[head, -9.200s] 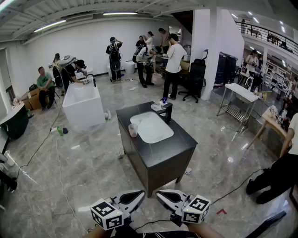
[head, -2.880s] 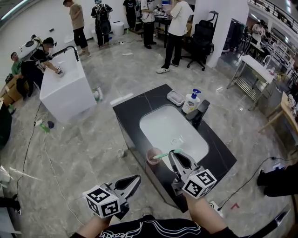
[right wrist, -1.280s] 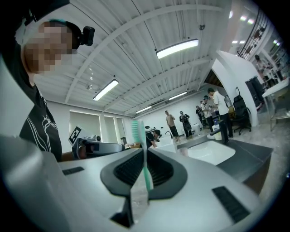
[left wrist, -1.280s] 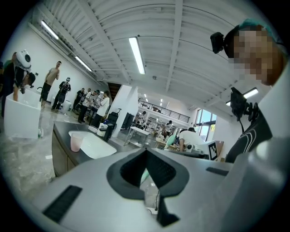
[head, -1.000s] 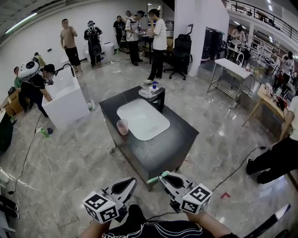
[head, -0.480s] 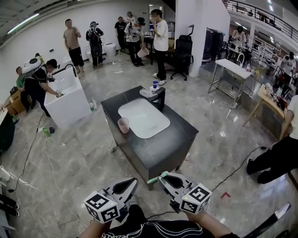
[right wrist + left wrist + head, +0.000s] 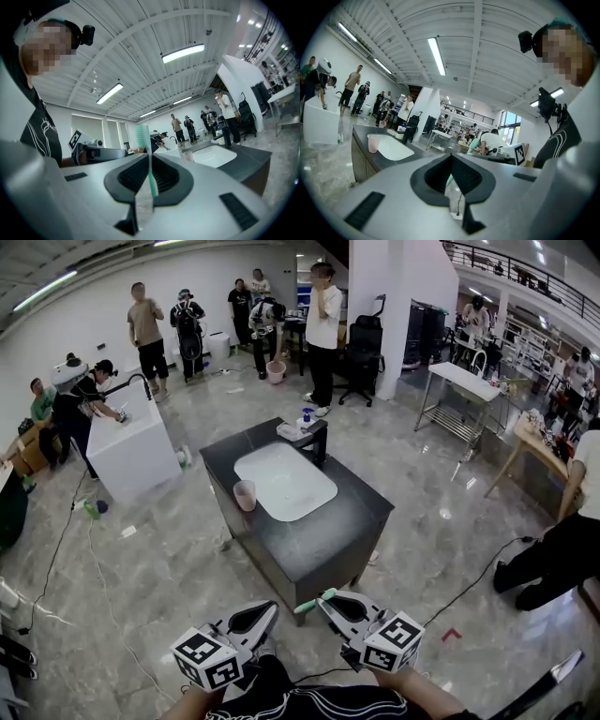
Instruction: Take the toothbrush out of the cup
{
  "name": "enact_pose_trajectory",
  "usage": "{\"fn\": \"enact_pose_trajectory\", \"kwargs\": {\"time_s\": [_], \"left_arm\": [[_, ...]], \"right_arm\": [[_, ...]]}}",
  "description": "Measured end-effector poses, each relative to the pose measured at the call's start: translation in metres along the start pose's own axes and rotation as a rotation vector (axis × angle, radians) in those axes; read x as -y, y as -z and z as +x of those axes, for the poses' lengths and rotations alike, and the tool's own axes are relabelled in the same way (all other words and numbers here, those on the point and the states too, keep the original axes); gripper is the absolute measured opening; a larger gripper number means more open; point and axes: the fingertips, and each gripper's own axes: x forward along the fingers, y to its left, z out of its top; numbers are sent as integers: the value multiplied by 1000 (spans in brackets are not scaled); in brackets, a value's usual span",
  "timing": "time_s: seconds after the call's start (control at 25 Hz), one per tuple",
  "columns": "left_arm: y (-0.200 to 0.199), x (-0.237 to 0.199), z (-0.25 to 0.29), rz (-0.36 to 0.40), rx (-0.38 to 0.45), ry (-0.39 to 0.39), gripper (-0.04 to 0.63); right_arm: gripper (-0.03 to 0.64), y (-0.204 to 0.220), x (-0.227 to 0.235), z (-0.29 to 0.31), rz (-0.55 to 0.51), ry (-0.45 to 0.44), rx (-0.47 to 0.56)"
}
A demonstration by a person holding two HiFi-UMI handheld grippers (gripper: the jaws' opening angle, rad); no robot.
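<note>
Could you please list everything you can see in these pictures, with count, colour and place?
counter: one, black, mid-floor.
basin: one, white, sunk in the counter.
cup: one, pink, on the counter at the basin's left edge.
faucet: one, black, behind the basin.
soap bottle: one, white with blue pump, by the faucet.
washstand: one, white, far left.
office chair: one, black, at the back.
people: several, mostly at the back.
toothbrush: one, green, in the right gripper.
left gripper: one, grey, shut, empty.
right gripper: one, grey, shut on the toothbrush.

Left gripper (image 7: 271, 608) closed, right gripper (image 7: 324, 600) clamped
</note>
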Motion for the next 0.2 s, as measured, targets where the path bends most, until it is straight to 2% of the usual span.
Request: {"fn": "enact_pose_trajectory", "kwargs": {"time_s": [0.2], "left_arm": [[2, -5, -1, 6, 3, 5, 3]], "right_arm": [[31, 2, 1, 3, -7, 6, 3]]}}
